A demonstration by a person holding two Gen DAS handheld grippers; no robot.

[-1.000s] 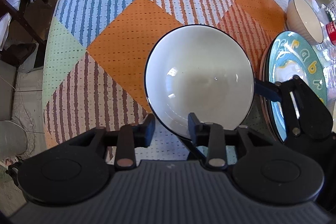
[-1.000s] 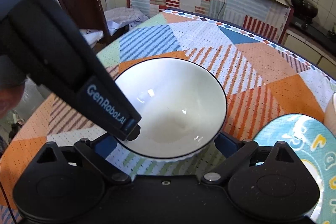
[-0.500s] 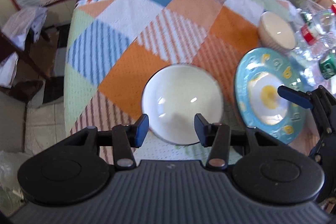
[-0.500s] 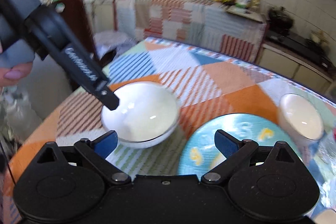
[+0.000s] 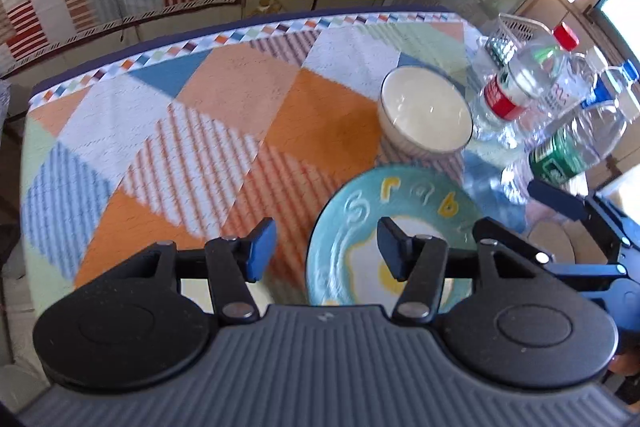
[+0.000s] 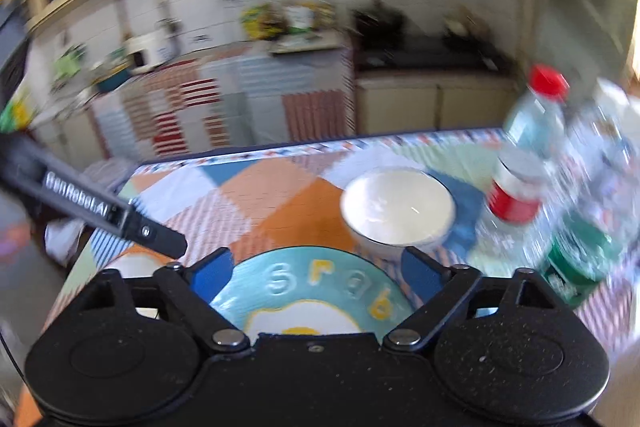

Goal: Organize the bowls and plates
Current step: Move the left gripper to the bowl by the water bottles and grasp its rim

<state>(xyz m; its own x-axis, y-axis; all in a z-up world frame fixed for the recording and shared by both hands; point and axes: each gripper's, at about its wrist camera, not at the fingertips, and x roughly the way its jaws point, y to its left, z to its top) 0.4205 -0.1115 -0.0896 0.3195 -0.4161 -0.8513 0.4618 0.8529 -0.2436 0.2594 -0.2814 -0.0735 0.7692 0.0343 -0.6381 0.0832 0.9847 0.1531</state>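
Left fingers [image 5: 324,247]: apart and opening, nothing between them, above the desk [image 5: 192,131].
Plate [image 5: 400,227]: flat, near the desk's right edge, lettering upright toward the far edge; round, no long axis.
Bowl [image 5: 426,113]: upright, mouth up, just beyond the plate, beside the bottles [image 5: 532,87].
Right fingers [image 6: 316,267]: apart and closing, empty, over the plate.
Progress: my guess is this bowl is not yet sorted.
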